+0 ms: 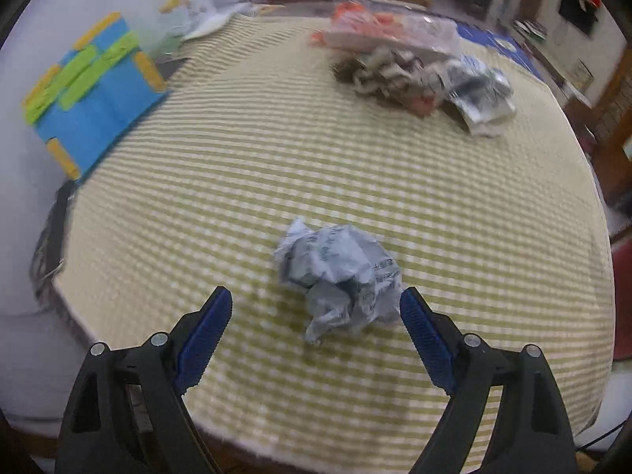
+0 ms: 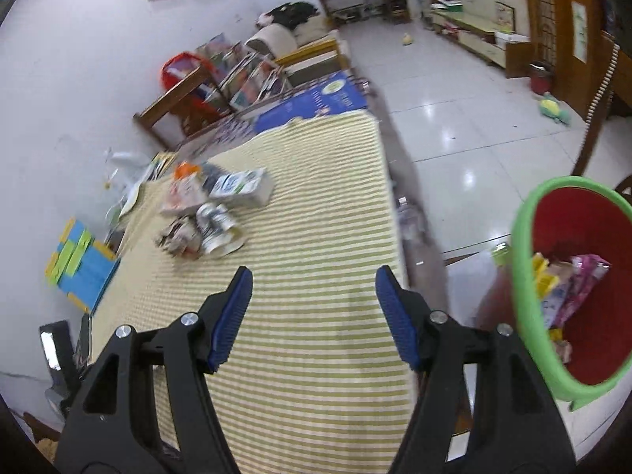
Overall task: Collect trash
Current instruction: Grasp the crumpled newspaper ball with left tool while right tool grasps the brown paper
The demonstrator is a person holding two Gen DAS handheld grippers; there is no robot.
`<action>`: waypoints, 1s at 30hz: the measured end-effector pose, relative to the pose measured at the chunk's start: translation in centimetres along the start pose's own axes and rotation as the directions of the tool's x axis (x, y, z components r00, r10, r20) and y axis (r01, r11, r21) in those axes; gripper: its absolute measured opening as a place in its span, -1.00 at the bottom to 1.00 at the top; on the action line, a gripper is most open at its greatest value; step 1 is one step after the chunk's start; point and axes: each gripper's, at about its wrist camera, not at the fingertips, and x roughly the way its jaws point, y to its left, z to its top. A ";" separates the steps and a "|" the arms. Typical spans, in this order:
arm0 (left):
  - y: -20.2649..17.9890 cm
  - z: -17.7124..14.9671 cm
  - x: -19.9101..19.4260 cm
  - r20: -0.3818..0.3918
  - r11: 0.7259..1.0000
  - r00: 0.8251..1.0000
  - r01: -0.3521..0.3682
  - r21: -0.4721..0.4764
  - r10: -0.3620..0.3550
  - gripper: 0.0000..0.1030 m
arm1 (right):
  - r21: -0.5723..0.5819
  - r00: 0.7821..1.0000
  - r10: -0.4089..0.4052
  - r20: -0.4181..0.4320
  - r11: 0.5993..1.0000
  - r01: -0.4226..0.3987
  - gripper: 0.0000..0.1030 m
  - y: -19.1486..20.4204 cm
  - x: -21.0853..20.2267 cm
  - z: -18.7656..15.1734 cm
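**Striped worktop: paper ball in front of left tool, bin at right**

Green-and-cream striped cloth (image 1: 276,166) covers the worktop in both views.

Left tool (image 1: 316,308): jaws wide apart, nothing clamped. Crumpled paper ball (image 1: 335,276), grey-white with print, lies on the cloth just ahead of the tips and between their lines, closer to the right-hand blue pad. Can't tell if that pad touches it; the other pad is clear of it. Nothing between tool and ball.

Right tool (image 2: 314,288): jaws apart, empty, over bare striped cloth near the worktop's right edge.

Remaining trash sits in one pile (image 1: 418,67) at the far side of the cloth, well apart from the paper ball. From the right wrist view the pile reads as a white carton (image 2: 243,187), an orange-and-white wrapper (image 2: 183,189), crushed silver packaging (image 2: 215,223) and brownish crumpled scraps (image 2: 175,237), all touching or overlapping. Blurred, so no finer detail.

Red bin with green rim (image 2: 521,276) stands off the worktop's right edge, beside the right tool. Pink and yellow wrappers (image 2: 568,288) are inside it.

Clutter: blue box with yellow and green strips (image 1: 91,91) at the cloth's left edge, dark flat object (image 2: 53,345) at the near left corner, blue sheet (image 2: 316,100) past the far end. Wooden furniture and a tiled floor (image 2: 454,118) lie beyond.
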 end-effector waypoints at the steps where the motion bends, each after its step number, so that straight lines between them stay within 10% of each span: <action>1: 0.0 0.2 0.8 -0.016 1.000 1.000 0.020 0.017 -0.020 0.45 | -0.002 1.000 0.003 -0.009 1.000 -0.003 0.22 0.8 0.4 -0.1; 3: 0.0 0.6 1.8 -0.046 0.997 0.997 0.061 0.039 -0.059 0.03 | -0.006 1.000 0.008 -0.018 1.000 -0.009 0.22 2.2 1.0 -0.4; 7: 0.9 2.5 2.6 -0.057 0.988 0.988 0.145 0.059 -0.142 -0.16 | -0.017 0.999 0.014 -0.035 1.000 -0.015 0.22 5.1 2.2 -0.6; 18: 5.3 10.3 -0.2 0.127 0.966 0.967 0.197 0.165 -0.219 -0.14 | 0.113 0.972 0.173 -0.158 0.981 -0.156 0.22 14.5 12.4 2.1; 30: 9.9 14.1 -0.6 0.188 0.956 0.950 0.210 0.206 -0.249 -0.11 | 0.291 0.955 0.142 -0.260 0.955 -0.062 0.22 18.7 24.2 3.0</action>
